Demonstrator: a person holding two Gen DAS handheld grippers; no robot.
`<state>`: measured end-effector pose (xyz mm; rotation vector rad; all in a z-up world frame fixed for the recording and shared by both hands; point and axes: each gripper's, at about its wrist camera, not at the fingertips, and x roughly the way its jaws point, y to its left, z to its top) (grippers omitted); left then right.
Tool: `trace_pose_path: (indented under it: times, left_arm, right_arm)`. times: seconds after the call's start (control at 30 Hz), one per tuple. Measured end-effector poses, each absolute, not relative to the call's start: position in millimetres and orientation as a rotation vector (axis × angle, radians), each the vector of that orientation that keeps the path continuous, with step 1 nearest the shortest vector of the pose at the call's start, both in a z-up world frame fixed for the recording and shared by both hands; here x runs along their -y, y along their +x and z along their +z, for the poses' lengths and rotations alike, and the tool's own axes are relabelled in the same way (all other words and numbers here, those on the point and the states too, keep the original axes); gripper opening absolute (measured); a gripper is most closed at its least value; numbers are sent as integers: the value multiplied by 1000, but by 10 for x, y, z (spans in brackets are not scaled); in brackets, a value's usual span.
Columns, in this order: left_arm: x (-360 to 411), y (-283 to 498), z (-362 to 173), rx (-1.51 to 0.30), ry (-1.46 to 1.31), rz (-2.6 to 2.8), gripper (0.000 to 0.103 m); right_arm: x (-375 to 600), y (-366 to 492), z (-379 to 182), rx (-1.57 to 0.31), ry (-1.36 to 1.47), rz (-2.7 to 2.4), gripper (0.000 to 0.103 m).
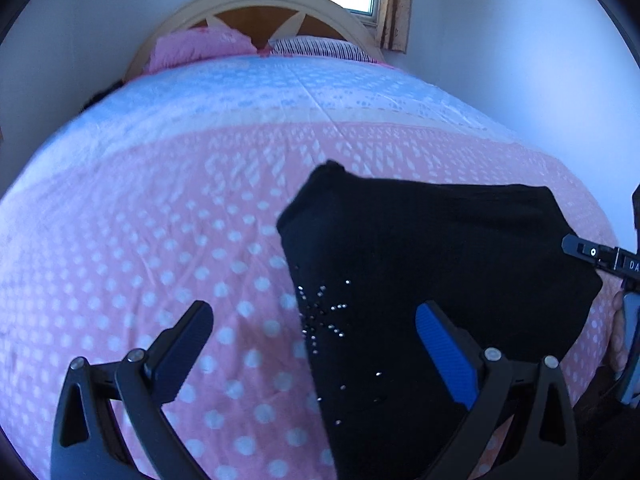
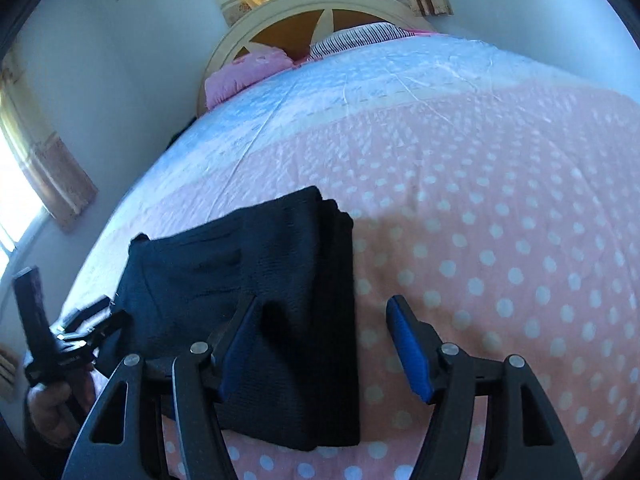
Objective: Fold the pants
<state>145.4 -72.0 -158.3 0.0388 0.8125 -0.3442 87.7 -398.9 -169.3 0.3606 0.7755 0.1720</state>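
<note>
the pants (image 2: 256,292) lie folded into a compact stack near the bed's (image 2: 500,208) front edge. both claws, left (image 1: 316,344) and right (image 2: 320,336), gape wide, holding nothing. folding looks essentially finished.

pants (image 1: 420,264) lower edge cropped, hand (image 2: 50,404) mostly hidden

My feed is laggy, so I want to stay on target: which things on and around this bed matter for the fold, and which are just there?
Part of the job:
black pants, folded on the polka-dot bedspread
left gripper, open
right gripper, open

Just there:
pink pillow
striped pillow
headboard
curtains
</note>
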Motion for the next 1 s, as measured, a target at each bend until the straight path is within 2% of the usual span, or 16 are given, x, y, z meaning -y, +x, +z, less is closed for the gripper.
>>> trace_pose_path:
  times: [0.23,0.27,0.3,0.33,0.37,0.4,0.47,0.53,0.73,1.0]
  left_arm:
    - [725,1536,-1614,-862,-21,-410,102]
    - [735,1530,-1606,-861,-20,-417,100]
    - [747,1517,-1598,-857,-18,-434,90]
    - [770,1498,-1590,-852,-19,-465,78]
    - [782,1490,-1586,-850,-21,-479,73]
    - [795,1475,-1581,-849,-26,-493,61]
    - [819,1449,-1555,-834,-20,-495,52]
    - [817,1415,-1514,-813,-13,-492,24]
    - [743,1295,-1305,-765,-10,-473,15]
    - [441,1289,-980,-683,-33,-434,13]
  right_arm:
    - [4002,922,-1770,-791,411,201,65]
    - [3989,918,-1762,-792,412,220,53]
    - [3986,914,-1762,-794,430,256,39]
    - [3981,908,-1760,-793,450,275,37]
    - [3953,894,-1746,-787,435,271,33]
    - [3926,884,-1732,-782,417,268,31]
    - [3854,839,-1678,-764,377,255,28]
    - [3793,789,-1613,-744,350,249,27]
    - [3678,734,-1353,-694,311,263,25]
    - [3342,962,-1055,-684,219,327,25]
